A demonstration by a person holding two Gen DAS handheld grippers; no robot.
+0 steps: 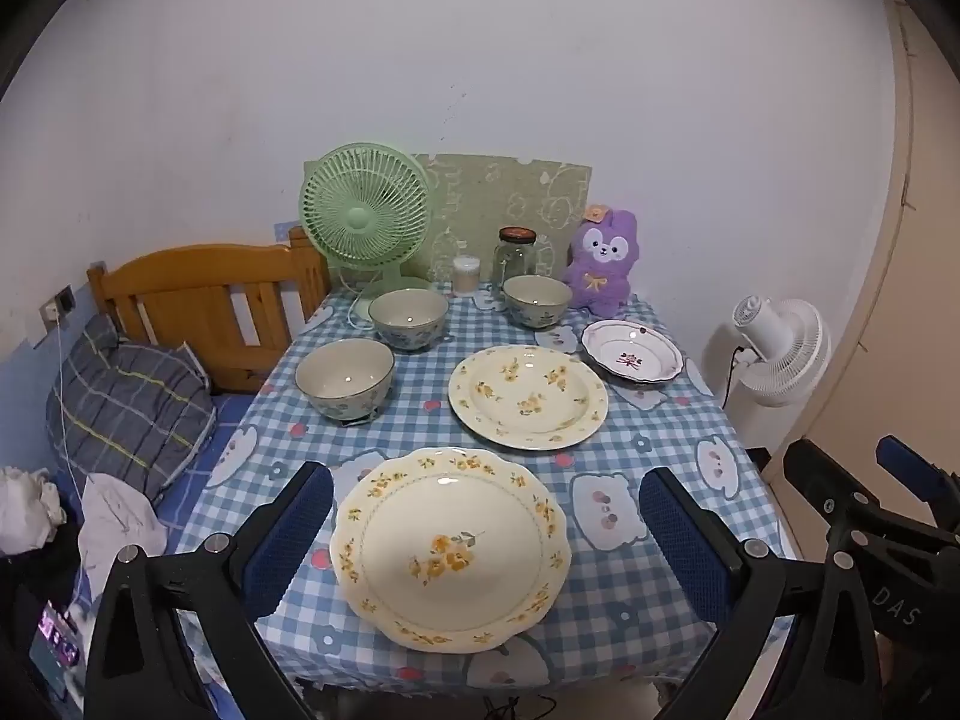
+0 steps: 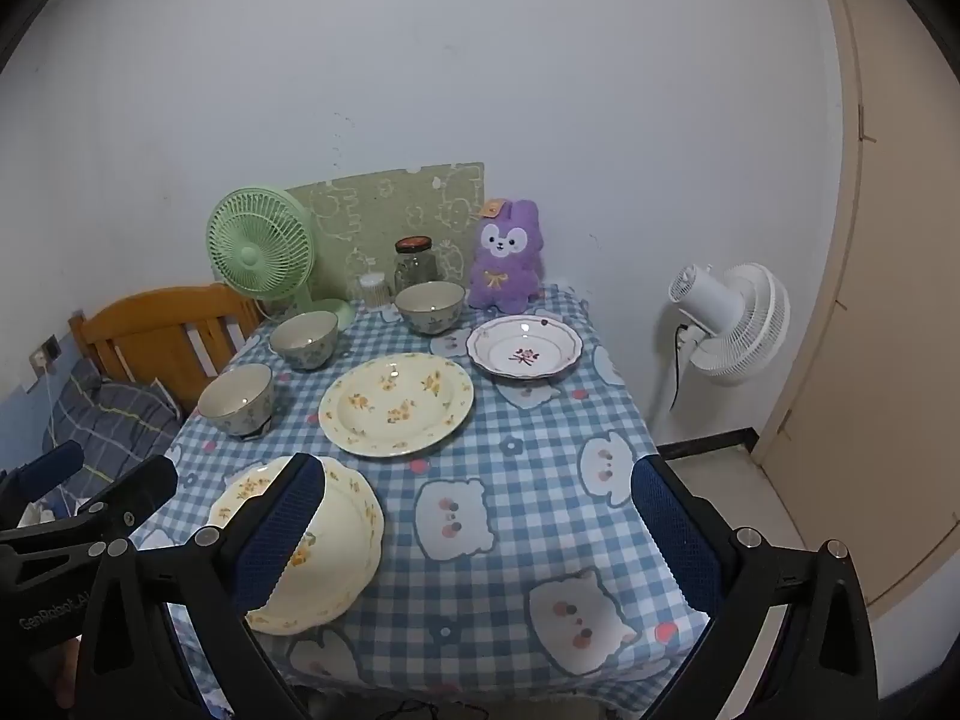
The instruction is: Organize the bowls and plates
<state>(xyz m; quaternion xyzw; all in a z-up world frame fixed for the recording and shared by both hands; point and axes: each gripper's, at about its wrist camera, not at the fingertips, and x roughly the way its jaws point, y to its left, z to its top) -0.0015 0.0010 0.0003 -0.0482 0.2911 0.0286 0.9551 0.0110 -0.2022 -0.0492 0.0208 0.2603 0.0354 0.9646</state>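
Blue-and-white checked cloth with cartoon faces covers a small desk against a pale wall. Lowest in the left wrist view, the left gripper has its jaws spread wide and empty, with a cream scalloped plate with yellow flowers lying flat on the cloth between them, touching neither. In the right wrist view the right gripper is likewise wide open and empty over bare cloth; that same plate sits at lower left, partly hidden behind its left finger. Above, at centre, lies a round cream floral plate, with a small white plate with a red motif at its upper right. Three bowls run from middle left towards the top. Farthest back stand a green fan, a glass jar and a purple plush toy.
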